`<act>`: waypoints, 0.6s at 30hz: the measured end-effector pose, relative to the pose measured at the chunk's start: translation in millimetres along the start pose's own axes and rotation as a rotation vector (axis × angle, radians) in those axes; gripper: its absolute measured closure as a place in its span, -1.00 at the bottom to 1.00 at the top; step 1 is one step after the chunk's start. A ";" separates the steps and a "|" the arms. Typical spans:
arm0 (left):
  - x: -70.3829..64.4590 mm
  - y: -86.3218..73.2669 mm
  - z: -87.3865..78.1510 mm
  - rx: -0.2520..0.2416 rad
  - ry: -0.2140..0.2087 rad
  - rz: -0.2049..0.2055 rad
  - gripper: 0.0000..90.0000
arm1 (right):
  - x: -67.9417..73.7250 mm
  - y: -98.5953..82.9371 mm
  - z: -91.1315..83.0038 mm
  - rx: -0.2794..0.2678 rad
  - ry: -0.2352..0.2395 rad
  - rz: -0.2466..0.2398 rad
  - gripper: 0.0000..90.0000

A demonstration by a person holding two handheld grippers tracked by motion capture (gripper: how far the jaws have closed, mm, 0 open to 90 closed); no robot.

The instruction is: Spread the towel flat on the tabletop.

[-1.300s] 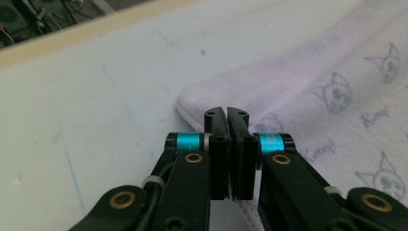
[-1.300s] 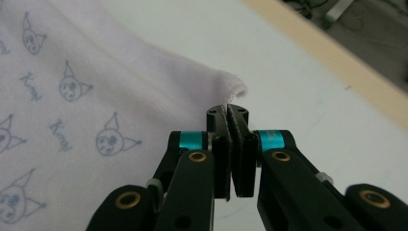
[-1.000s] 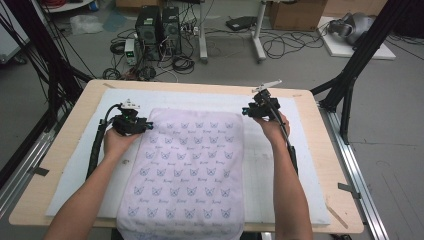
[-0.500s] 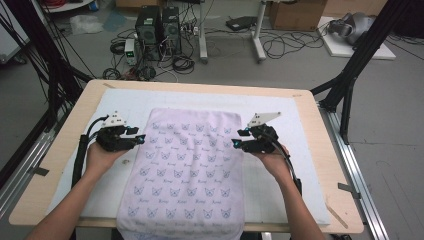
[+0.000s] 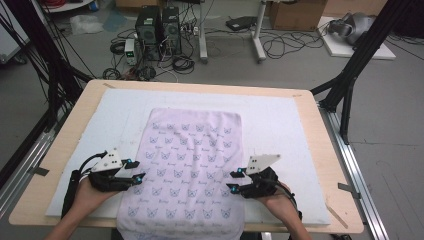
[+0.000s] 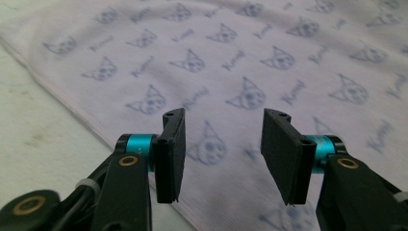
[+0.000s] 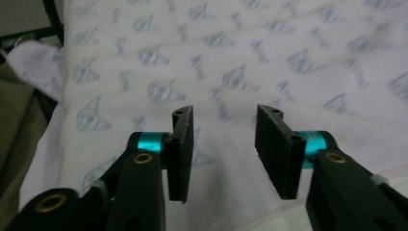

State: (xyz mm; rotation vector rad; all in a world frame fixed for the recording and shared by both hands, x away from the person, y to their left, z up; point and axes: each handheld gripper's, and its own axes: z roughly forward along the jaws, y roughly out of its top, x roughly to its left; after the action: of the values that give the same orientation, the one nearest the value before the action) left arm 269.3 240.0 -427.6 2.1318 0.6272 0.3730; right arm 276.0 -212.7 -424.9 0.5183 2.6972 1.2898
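- Both grippers are now sitting at the near end of the towel, having come back from its far corners a second ago and from its middle edges half a second ago.
- That towel, pale lilac with a printed cat-face pattern, is lying flat on the white mat covering the desk, its near end hanging over the desk's front edge.
- Left gripper is hovering at the towel's left edge, jaws standing apart with nothing between them; in the left gripper view the towel's hem is running under the left jaw.
- Right gripper is hovering at the towel's right edge, jaws likewise apart and gripping nothing; in the right gripper view they are pointing across the towel.
- Neither gripper is pinching the towel.
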 end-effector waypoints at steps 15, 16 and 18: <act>-9.4 -18.1 2.4 0.065 -0.068 0.010 0.58 | 7.5 -23.4 0.0 0.081 0.085 0.008 0.97; -9.3 -18.3 2.0 0.064 -0.068 0.006 0.55 | 7.0 -24.3 -1.8 0.062 0.080 0.012 0.95; -7.2 -17.9 1.6 0.054 -0.060 0.002 0.48 | 4.4 -24.4 -5.4 0.022 0.083 0.037 0.78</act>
State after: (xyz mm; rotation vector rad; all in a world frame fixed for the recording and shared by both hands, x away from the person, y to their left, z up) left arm 258.7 244.0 -443.3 2.1871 0.6071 0.2950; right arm 264.3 -229.3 -440.0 0.5309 2.7847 1.3201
